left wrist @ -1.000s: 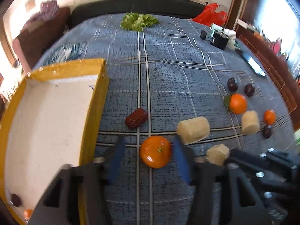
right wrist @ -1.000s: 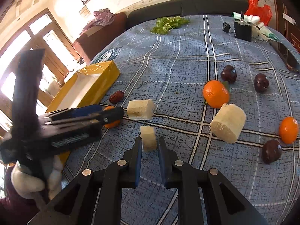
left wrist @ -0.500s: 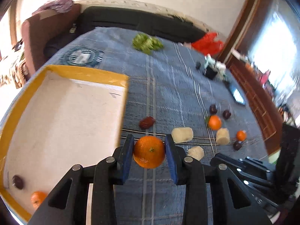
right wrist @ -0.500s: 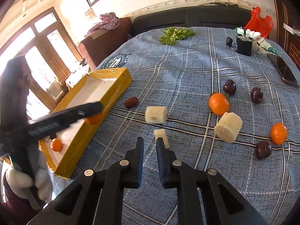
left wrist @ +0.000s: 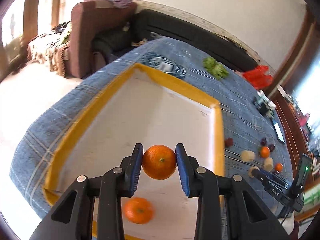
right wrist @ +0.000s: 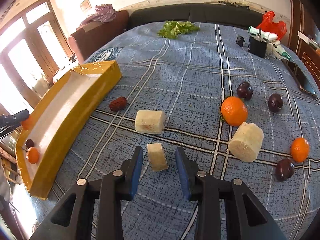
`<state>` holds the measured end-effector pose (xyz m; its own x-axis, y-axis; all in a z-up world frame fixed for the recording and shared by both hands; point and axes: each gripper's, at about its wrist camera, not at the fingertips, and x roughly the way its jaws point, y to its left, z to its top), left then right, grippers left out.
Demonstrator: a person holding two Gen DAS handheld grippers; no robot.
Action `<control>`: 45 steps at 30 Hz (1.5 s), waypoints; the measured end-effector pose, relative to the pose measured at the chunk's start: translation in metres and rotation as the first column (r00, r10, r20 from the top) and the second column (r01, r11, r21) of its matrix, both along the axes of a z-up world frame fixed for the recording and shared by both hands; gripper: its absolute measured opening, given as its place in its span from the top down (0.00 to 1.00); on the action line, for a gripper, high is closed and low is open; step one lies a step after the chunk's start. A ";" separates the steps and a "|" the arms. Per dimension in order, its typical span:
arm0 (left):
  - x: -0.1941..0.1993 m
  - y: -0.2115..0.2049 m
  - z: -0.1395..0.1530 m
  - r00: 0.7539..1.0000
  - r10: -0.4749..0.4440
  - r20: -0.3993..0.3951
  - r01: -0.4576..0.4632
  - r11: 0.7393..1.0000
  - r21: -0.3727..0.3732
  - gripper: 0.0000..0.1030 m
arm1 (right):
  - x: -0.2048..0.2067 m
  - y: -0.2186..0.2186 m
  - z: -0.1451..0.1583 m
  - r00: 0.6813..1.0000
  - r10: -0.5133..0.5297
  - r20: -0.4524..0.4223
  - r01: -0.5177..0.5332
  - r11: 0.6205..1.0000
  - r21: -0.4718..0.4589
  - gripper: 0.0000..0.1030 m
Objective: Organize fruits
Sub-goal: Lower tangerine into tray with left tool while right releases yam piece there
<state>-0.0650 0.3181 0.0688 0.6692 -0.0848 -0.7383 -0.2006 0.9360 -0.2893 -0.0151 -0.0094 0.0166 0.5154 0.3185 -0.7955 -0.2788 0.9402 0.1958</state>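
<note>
The left gripper (left wrist: 159, 162), pinching a round orange tangerine (left wrist: 159, 162), has swung over the yellow-rimmed white tray (left wrist: 219, 132), ready to drop; the right gripper (right wrist: 159, 161) is opening around a pale cut chunk (right wrist: 157, 157).

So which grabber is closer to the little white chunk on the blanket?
The right gripper. Its opening jaws sit on either side of the small white chunk without touching it. The left gripper is away over the yellow box, holding an orange.
</note>
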 end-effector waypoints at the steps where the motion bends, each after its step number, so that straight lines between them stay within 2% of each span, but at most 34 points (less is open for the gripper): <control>1: 0.000 0.005 -0.001 1.000 0.010 -0.001 -0.010 1.000 -0.002 0.68 | 0.002 -0.001 -0.002 1.000 0.003 -0.011 -0.003 1.000 0.001 0.80; 6: 0.002 0.026 -0.005 0.999 0.045 -0.020 -0.045 0.999 0.008 0.68 | -0.003 0.000 0.009 1.000 0.010 -0.001 -0.010 1.000 0.020 0.82; 9: 0.006 0.034 -0.011 0.997 0.059 -0.046 -0.058 0.998 0.021 0.68 | -0.009 0.005 0.034 0.999 0.023 0.024 -0.025 0.995 0.097 0.82; 12: 0.013 0.039 -0.019 0.995 0.061 -0.077 -0.059 0.998 0.028 0.68 | -0.015 0.030 0.058 0.994 0.101 0.036 -0.105 0.981 0.164 0.82; 15: 0.020 0.045 -0.029 0.992 0.075 -0.105 -0.072 0.997 0.031 0.68 | -0.019 0.071 0.067 0.977 0.209 0.033 -0.212 0.959 0.190 0.82; 18: 0.024 0.051 -0.036 0.988 0.093 -0.125 -0.091 0.996 0.025 0.68 | -0.022 0.122 0.061 0.948 0.318 0.003 -0.313 0.929 0.199 0.81; 22: 0.019 0.061 -0.037 0.988 0.103 -0.118 -0.108 0.994 -0.035 0.67 | -0.027 0.181 0.040 0.909 0.415 -0.040 -0.403 0.899 0.169 0.81; 23: 0.017 0.065 -0.035 0.988 0.108 -0.115 -0.114 0.992 -0.049 0.66 | -0.027 0.193 0.034 0.901 0.430 -0.051 -0.418 0.894 0.162 0.81; 25: 0.013 0.071 -0.033 0.988 0.115 -0.104 -0.122 0.990 -0.068 0.54 | -0.028 0.209 0.025 0.891 0.449 -0.065 -0.437 0.888 0.145 0.81; 27: 0.005 0.078 -0.027 0.989 0.128 -0.079 -0.135 0.988 -0.081 0.51 | -0.028 0.219 0.020 0.887 0.456 -0.073 -0.446 0.886 0.127 0.81; 29: -0.002 0.083 -0.023 0.990 0.127 -0.064 -0.134 0.983 -0.125 0.49 | -0.028 0.225 0.017 0.884 0.461 -0.073 -0.451 0.885 0.119 0.80; 31: -0.009 0.085 -0.018 0.989 0.138 -0.043 -0.143 0.979 -0.143 0.45 | -0.028 0.229 0.017 0.887 0.457 -0.068 -0.448 0.887 0.115 0.80; 34: -0.019 0.083 -0.008 0.988 0.156 -0.007 -0.156 0.979 -0.132 0.37 | -0.031 0.224 0.023 0.891 0.451 -0.051 -0.443 0.889 0.112 0.78; 37: -0.026 0.076 0.004 0.989 0.148 0.019 -0.144 0.980 -0.139 0.35 | -0.035 0.211 0.032 0.906 0.422 -0.025 -0.416 0.902 0.117 0.69; 40: -0.032 0.064 0.015 0.991 0.128 0.041 -0.122 0.984 -0.132 0.30 | -0.040 0.183 0.043 0.927 0.374 0.006 -0.372 0.919 0.132 0.62; 45: -0.037 0.033 0.030 0.995 0.071 0.067 -0.062 0.990 -0.128 0.27 | -0.047 0.108 0.051 0.970 0.239 0.036 -0.242 0.959 0.147 0.60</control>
